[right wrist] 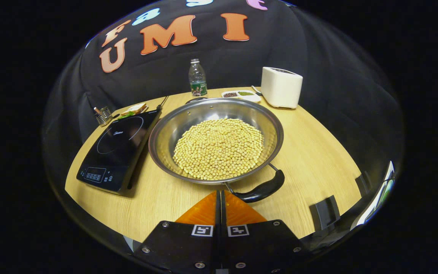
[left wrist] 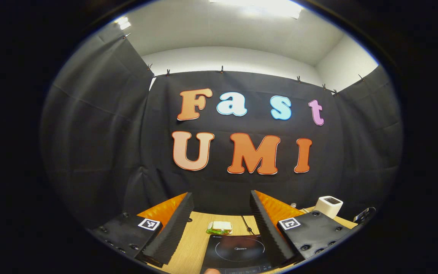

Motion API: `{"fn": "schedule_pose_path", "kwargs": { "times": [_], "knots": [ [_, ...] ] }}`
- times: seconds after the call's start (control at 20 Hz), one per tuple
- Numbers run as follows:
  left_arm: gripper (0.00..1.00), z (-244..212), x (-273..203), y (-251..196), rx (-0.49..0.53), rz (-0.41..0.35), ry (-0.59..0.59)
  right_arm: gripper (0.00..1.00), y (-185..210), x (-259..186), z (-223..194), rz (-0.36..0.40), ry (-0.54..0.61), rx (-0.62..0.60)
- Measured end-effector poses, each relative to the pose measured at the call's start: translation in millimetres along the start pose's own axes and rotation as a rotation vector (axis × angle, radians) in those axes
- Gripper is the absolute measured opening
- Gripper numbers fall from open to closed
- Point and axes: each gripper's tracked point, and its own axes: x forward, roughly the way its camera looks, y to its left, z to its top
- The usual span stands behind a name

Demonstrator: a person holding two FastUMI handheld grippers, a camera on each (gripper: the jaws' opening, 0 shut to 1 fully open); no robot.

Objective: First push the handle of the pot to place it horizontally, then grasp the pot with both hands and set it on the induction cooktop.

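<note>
1. In the left gripper view, the cooktop (left wrist: 238,251) is cut off at the bottom edge.
2. The left gripper (left wrist: 221,217) is spread wide above it, holding nothing.
3. The right gripper view gives the pot (right wrist: 216,140) of beans (right wrist: 219,147) on the table (right wrist: 310,160), just beside the cooktop (right wrist: 118,150); its handle (right wrist: 262,188) is close to the right gripper (right wrist: 221,198), whose fingers are pressed together, empty.

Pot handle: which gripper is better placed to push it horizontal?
Right. The right gripper, shut, sits beside the pot handle. The left gripper, open, faces the induction cooktop.
</note>
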Motion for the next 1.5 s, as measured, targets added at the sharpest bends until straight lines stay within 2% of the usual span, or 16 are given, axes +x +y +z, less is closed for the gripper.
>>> {"fn": "schedule_pose_path", "kwargs": {
  "times": [0.35, 1.0, 1.2, 1.5],
  "knots": [
    [0.98, -1.9, 5.6, 1.4, 0.007, 0.005, -0.002, 0.00, -36.2, 15.4, 13.5, -0.068, 0.002, 0.034],
    [0.98, -18.4, 27.7, -13.3, 0.007, -0.002, 0.034, 0.00, -87.0, 54.7, 47.7, -0.116, -0.002, 0.170],
    [0.98, -28.5, 39.0, -20.2, 0.013, -0.007, 0.049, 0.00, -110.9, 73.6, 55.4, -0.170, 0.003, 0.179],
    [0.98, -46.1, 59.4, -34.9, -0.006, -0.028, 0.076, 0.00, -123.3, 97.9, 73.5, -0.173, 0.020, 0.222]
  ]
}}
